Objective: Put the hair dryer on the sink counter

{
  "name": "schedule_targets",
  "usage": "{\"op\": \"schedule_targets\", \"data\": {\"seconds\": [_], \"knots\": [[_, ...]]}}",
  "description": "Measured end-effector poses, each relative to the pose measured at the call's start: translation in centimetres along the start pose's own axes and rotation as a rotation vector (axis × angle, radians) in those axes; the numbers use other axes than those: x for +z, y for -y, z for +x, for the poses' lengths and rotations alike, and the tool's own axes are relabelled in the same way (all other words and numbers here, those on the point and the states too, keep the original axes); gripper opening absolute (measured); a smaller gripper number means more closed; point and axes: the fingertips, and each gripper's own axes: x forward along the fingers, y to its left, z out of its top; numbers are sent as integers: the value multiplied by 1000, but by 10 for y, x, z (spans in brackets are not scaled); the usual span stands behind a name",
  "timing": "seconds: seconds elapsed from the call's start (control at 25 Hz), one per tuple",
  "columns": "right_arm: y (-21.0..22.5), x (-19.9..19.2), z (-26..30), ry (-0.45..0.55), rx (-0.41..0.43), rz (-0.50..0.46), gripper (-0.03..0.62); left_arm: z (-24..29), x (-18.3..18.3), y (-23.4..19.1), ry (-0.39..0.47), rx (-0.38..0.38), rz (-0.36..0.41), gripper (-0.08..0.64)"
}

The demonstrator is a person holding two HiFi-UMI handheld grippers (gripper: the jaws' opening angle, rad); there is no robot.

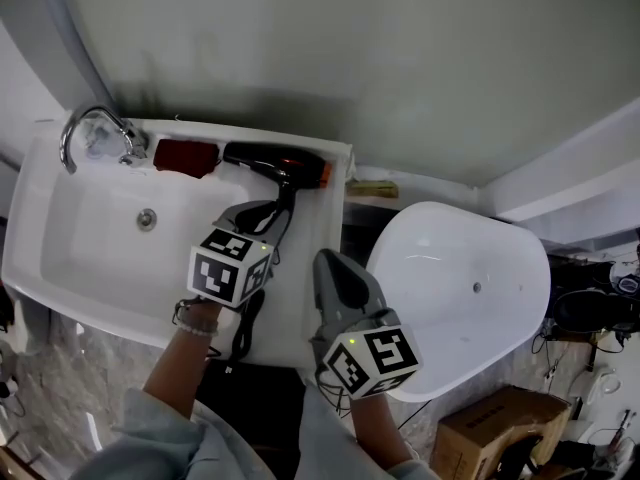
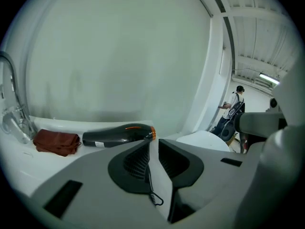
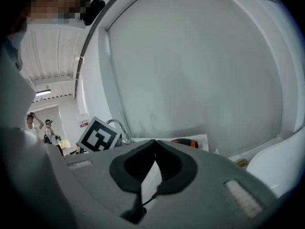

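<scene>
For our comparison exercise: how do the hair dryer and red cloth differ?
The hair dryer is black, glossy and long; the red cloth is dull, shorter and folded. The hair dryer trails a cord; the red cloth has none. Both lie on the sink counter.

Head view: handle of the hair dryer [image 1: 275,160] lost behind the left gripper [image 1: 250,218], black cord [image 1: 245,323] slipping under its marker cube and off the sink counter [image 1: 305,228]. Near rim of the bathtub [image 1: 470,308] covered by the right gripper [image 1: 328,263]; cardboard box [image 1: 490,433] cropped at the bottom edge. Left gripper view: faucet [image 2: 14,123] clipped by the frame's left side, far-off person [image 2: 234,106] too small to make out. Right gripper view: only the dryer's orange-ringed end showing past the jaws, two distant figures [image 3: 49,131] tiny.
</scene>
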Motion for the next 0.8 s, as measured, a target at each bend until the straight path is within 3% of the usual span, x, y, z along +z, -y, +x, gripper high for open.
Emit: {"op": "schedule_targets", "data": {"seconds": [0.16, 0.8], "knots": [[-6, 6, -13, 17, 18, -19, -2, -23, 10, 14, 61, -1, 2, 7], [-27, 0, -78, 35, 107, -39, -2, -119, 5, 57, 179, 60, -117, 5]]}}
